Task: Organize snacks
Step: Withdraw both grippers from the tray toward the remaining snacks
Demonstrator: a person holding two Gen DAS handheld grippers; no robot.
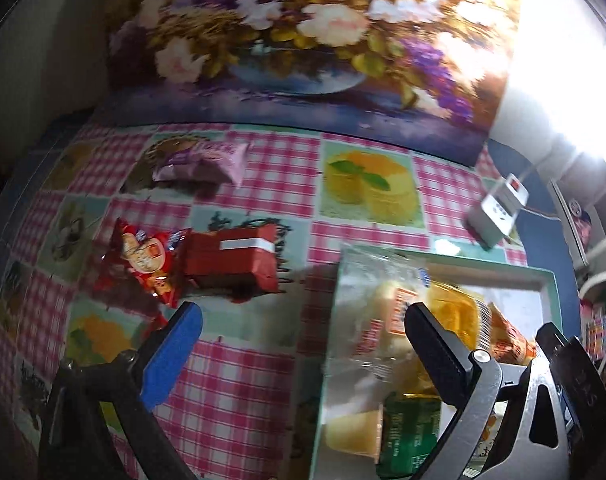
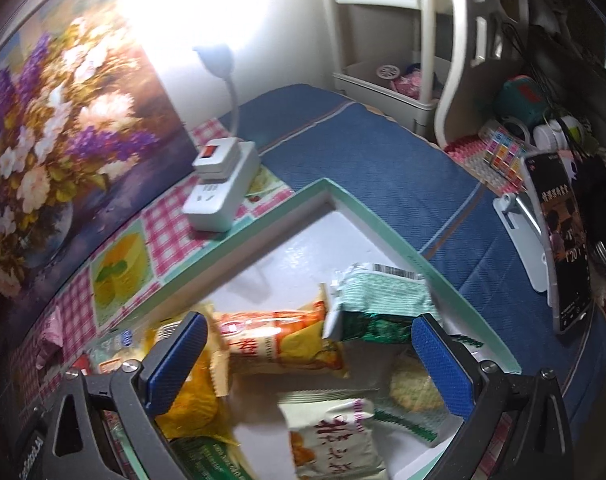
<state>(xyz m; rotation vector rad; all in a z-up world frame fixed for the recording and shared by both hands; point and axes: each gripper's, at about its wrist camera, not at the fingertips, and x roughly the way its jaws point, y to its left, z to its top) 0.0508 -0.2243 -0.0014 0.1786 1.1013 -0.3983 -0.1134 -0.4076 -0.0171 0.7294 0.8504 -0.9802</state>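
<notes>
A checked pink-and-white tablecloth (image 1: 239, 380) covers the table, with a shallow mint-rimmed tray (image 2: 263, 220) on its right side already holding several snack packets. Three snacks lie loose on the cloth, left of the tray.

The left gripper (image 1: 307, 332) hangs above the cloth at the tray's left edge, pointing steeply down. Its jaws are spread wide and hold nothing. The nearest loose snack is the red box-shaped packet (image 1: 231, 262), just beyond and slightly left of the gripper. Its long axis runs left to right across the table, roughly in line with the spread of the jaws, so I would guess the wrist must turn for the fingers to close across its short side. Touching its left end is a red cartoon-printed packet (image 1: 143, 264), lying tilted. Farther away, near the flower painting (image 1: 303, 40) propped at the table's back, sits a pink and purple packet (image 1: 207, 162).

The right gripper (image 2: 307, 360) hovers over the tray, jaws also wide and empty, with an orange packet (image 2: 283, 340) and a green-and-white packet (image 2: 379, 300) lying below. It is well apart from the loose snacks, so the left hand seems better placed to fetch them.
</notes>
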